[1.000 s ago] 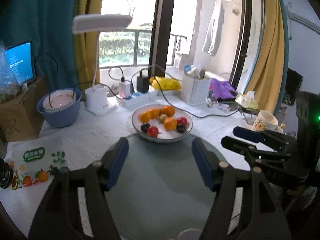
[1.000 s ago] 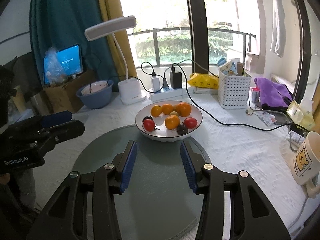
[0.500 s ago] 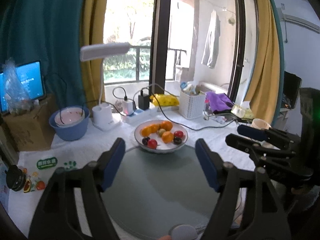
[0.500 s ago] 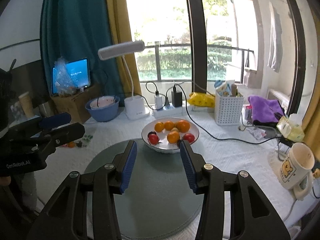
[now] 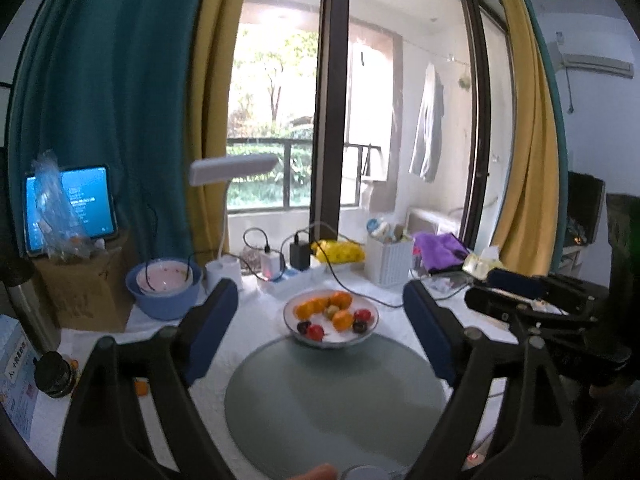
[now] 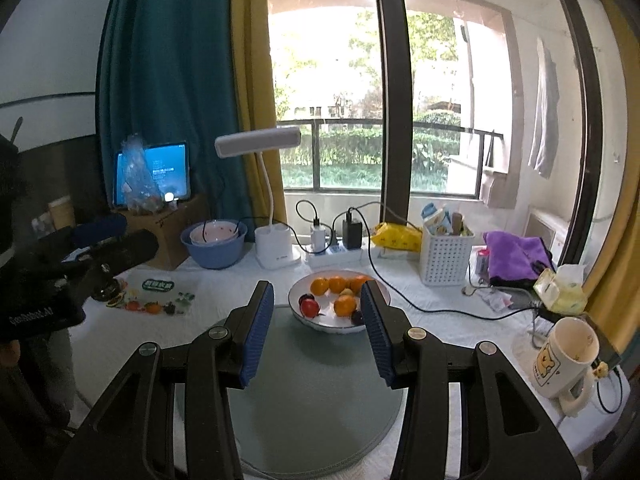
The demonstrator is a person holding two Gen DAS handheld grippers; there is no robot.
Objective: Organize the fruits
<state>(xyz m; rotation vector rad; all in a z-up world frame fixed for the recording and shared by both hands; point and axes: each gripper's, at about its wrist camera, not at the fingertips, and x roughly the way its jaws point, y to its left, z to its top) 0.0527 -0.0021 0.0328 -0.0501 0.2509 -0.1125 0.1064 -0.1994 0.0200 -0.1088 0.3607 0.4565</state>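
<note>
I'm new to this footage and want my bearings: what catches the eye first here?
A white plate of oranges and red and dark fruits sits at the far edge of a round grey mat. The open left gripper and right gripper frame it. Behind stand a white desk lamp and a blue bowl.

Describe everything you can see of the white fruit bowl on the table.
The white bowl is round and shallow, glossy like ceramic, with a thin dark rim. It stands upright on the white tablecloth, at the far edge of the round grey-green mat. Inside lie several orange fruits, red ones, dark ones and a pale one. Neither gripper touches it.
</note>
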